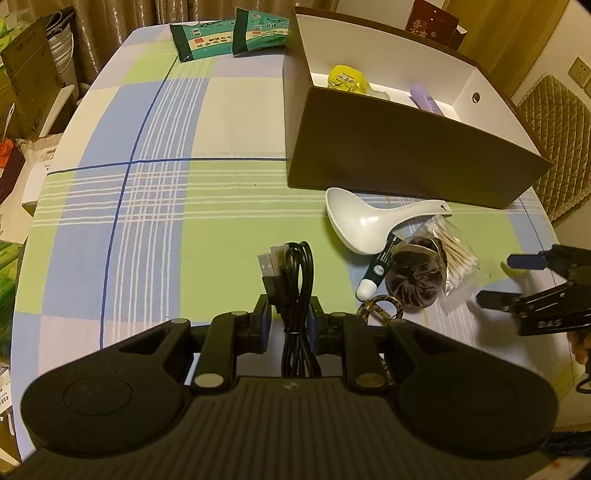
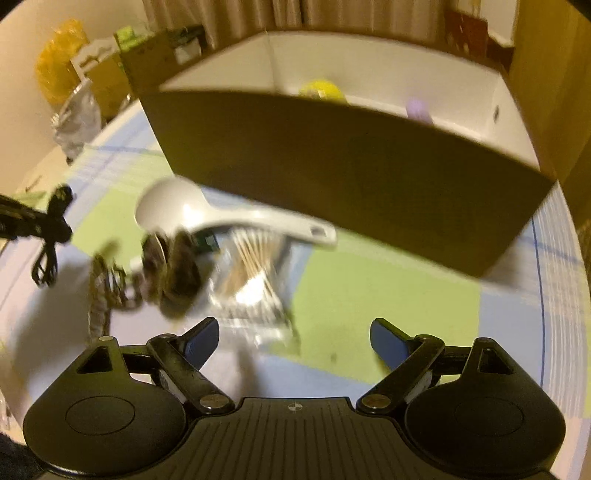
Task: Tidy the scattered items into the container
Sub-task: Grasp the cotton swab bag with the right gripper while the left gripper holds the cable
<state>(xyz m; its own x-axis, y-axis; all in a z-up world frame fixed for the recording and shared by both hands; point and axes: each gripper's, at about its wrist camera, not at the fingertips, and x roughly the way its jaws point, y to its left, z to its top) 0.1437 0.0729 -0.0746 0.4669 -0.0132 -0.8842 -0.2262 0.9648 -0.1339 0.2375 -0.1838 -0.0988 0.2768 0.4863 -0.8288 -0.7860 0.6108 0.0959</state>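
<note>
My left gripper (image 1: 289, 314) is shut on a coiled black USB cable (image 1: 291, 280) and holds it above the checked tablecloth; the cable also shows in the right wrist view (image 2: 51, 229). The brown box (image 1: 406, 155) with white inside holds a yellow packet (image 1: 345, 78) and a purple tube (image 1: 424, 98). In front of it lie a white spoon (image 1: 365, 221), a cotton swab bag (image 1: 456, 254), a dark hair scrunchie (image 1: 413, 277), a green tube (image 1: 380, 266) and a patterned cord (image 1: 380, 310). My right gripper (image 2: 293, 343) is open and empty, just short of the swab bag (image 2: 251, 280).
Two green packets (image 1: 229, 35) lie at the table's far edge, left of the box. A padded chair (image 1: 554, 147) stands at the right. Cardboard boxes (image 1: 26, 74) and clutter stand off the table's left side.
</note>
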